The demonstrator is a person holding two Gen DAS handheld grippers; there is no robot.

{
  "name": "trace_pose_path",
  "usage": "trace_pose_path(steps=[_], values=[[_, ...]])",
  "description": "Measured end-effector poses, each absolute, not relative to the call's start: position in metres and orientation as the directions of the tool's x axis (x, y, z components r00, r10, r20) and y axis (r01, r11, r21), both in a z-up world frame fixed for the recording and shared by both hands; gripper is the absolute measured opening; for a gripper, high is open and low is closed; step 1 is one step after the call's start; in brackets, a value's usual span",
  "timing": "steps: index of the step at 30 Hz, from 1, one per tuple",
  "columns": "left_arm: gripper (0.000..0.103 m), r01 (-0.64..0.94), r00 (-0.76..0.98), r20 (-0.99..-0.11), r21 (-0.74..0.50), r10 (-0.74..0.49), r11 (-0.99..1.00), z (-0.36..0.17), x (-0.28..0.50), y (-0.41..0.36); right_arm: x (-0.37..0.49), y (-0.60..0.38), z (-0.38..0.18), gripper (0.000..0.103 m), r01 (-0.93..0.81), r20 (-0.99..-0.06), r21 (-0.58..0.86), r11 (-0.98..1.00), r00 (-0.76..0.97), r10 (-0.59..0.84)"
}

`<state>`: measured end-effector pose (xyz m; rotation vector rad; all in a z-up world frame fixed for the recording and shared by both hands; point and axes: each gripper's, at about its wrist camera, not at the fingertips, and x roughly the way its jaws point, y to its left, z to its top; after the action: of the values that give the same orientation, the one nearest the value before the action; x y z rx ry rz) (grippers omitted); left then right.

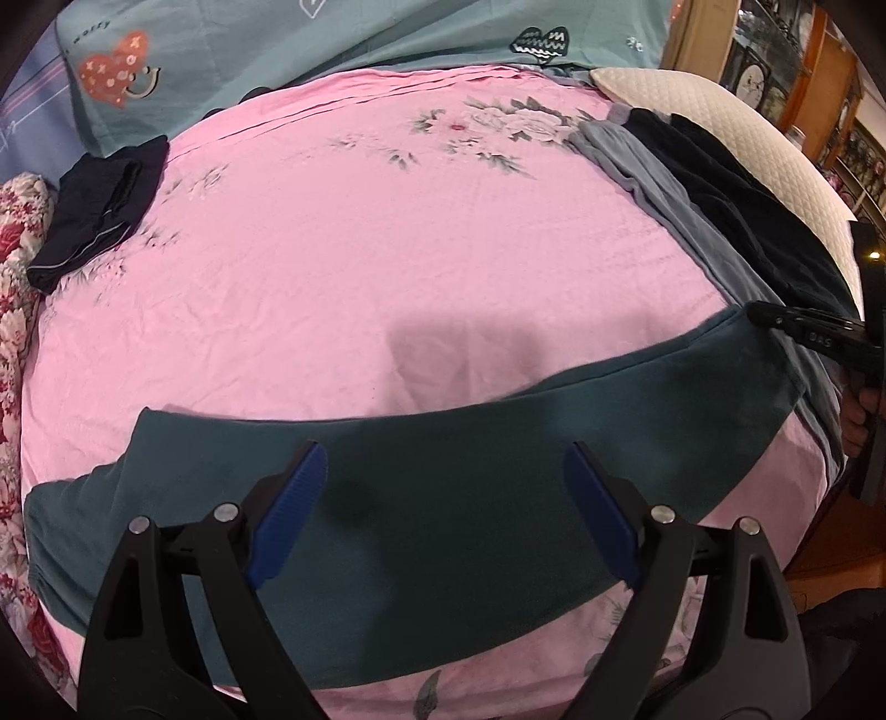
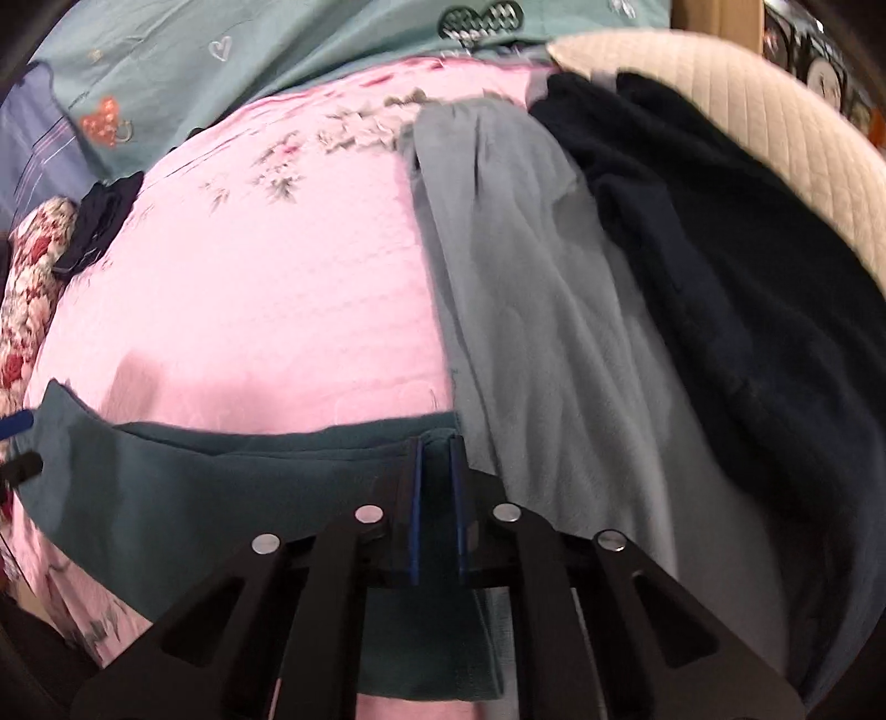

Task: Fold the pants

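Observation:
Dark teal pants (image 1: 470, 459) lie as a long folded strip across the near part of a pink floral bed sheet (image 1: 387, 266). My left gripper (image 1: 446, 459) is open, its blue pads spread wide just above the middle of the strip. My right gripper (image 2: 436, 443) is shut on the right end of the teal pants (image 2: 221, 476). It shows in the left wrist view (image 1: 764, 315) at the strip's far right corner.
A folded dark navy garment (image 1: 99, 210) lies at the sheet's left edge. Grey-blue pants (image 2: 526, 310) and a dark fleece garment (image 2: 747, 288) lie at the right by a white quilted pillow (image 2: 775, 138). A teal quilt (image 1: 332, 44) lies behind. A floral blanket (image 1: 16, 332) borders the left.

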<state>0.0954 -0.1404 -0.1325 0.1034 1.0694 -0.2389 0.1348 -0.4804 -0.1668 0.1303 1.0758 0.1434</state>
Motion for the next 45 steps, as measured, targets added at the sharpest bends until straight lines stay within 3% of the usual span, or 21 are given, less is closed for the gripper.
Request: trace_pose_path(steps=[5,7,9,11,14,18,20,22,24,25,28,33,43,45], values=[[0.089,0.259,0.448,-0.881,-0.033,-0.151,0.965,-0.135,0.095,-0.149,0.138,-0.484,-0.156,0.008,-0.01,-0.817,0.213,0.977,0.547,0.183],[0.089,0.28,0.439,-0.885,-0.03,-0.156,0.959,-0.136,0.094,-0.155,0.145,-0.482,-0.169,0.008,0.002,-0.84,0.2,0.98,0.515,0.171],[0.089,0.3,0.444,-0.882,-0.023,-0.161,0.954,-0.134,0.092,-0.159,0.146,-0.482,-0.182,0.013,0.017,-0.856,0.202,0.979,0.489,0.168],[0.09,0.315,0.45,-0.877,-0.018,-0.166,0.949,-0.132,0.092,-0.161,0.144,-0.488,-0.177,0.028,0.05,-0.864,0.209,0.977,0.478,0.16],[0.09,0.316,0.444,-0.879,-0.026,-0.173,0.948,-0.135,0.096,-0.161,0.122,-0.498,-0.144,0.03,0.117,-0.803,0.275,0.954,0.574,0.161],[0.09,0.318,0.437,-0.881,-0.035,-0.18,0.947,-0.152,0.106,-0.161,0.103,-0.463,-0.132,0.03,-0.021,-0.733,0.407,0.913,0.589,0.34],[0.09,0.325,0.429,-0.892,0.007,-0.141,0.946,-0.168,0.113,-0.164,0.1,-0.441,-0.147,0.03,-0.073,-0.75,0.424,0.903,0.531,0.395],[0.09,0.332,0.407,-0.908,0.046,-0.099,0.942,-0.184,0.116,-0.165,0.1,-0.432,-0.177,0.028,-0.039,-0.826,0.37,0.928,0.444,0.348],[0.09,0.331,0.381,-0.92,0.041,-0.095,0.943,-0.188,0.118,-0.162,0.088,-0.452,-0.174,0.03,0.028,-0.799,0.429,0.903,0.478,0.365],[0.09,0.321,0.403,-0.909,0.031,-0.106,0.947,-0.18,0.117,-0.158,0.083,-0.461,-0.169,0.032,0.069,-0.792,0.458,0.886,0.484,0.371],[0.092,0.3,0.464,-0.875,0.011,-0.136,0.954,-0.155,0.114,-0.145,0.045,-0.503,-0.143,0.05,0.161,-0.689,0.587,0.794,0.614,0.385],[0.092,0.232,0.478,-0.873,0.018,-0.098,0.972,-0.144,0.115,-0.115,0.01,-0.534,-0.157,0.05,0.307,-0.731,0.595,0.743,0.591,0.341],[0.092,0.15,0.552,-0.834,0.089,-0.009,0.985,-0.115,0.098,-0.065,0.022,-0.523,-0.177,0.049,0.354,-0.716,0.619,0.701,0.622,0.318],[0.092,0.098,0.562,-0.827,0.101,0.029,0.99,-0.11,0.098,-0.045,0.027,-0.521,-0.179,0.04,0.355,-0.722,0.607,0.711,0.621,0.306]])
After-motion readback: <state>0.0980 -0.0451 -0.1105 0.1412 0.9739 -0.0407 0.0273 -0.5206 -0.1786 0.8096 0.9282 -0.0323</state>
